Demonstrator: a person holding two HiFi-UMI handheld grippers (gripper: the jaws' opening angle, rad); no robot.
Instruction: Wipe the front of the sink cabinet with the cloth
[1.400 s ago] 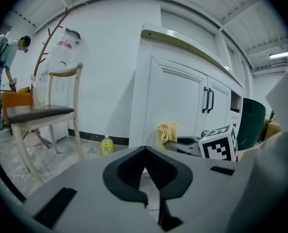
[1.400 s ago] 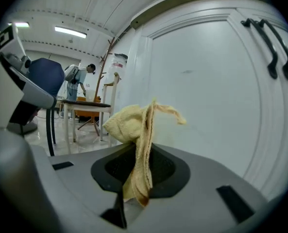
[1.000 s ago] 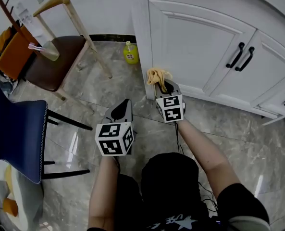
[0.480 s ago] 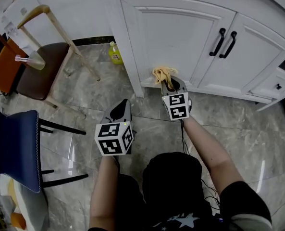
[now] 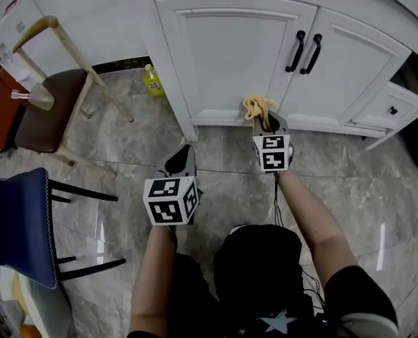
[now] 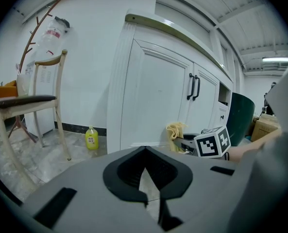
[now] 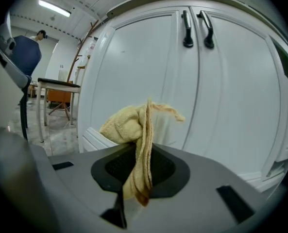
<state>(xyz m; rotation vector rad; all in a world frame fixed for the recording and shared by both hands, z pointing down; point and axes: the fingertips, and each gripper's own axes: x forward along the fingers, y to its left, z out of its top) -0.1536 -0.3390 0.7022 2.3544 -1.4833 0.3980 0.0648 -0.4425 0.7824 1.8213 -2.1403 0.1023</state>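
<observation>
Cloth [image 7: 136, 127] clamped in right gripper [image 7: 140, 171], near cabinet [image 7: 231, 106].

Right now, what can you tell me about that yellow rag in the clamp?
The cloth is pale yellow, soft towel-like fabric, crumpled into a folded bunch. The right gripper is shut on its lower part, so the bunch stands up out of the jaws, with a thin corner flopping sideways. It sits low in front of the white cabinet, by the left door's bottom rail; whether it touches the door cannot be told.
</observation>
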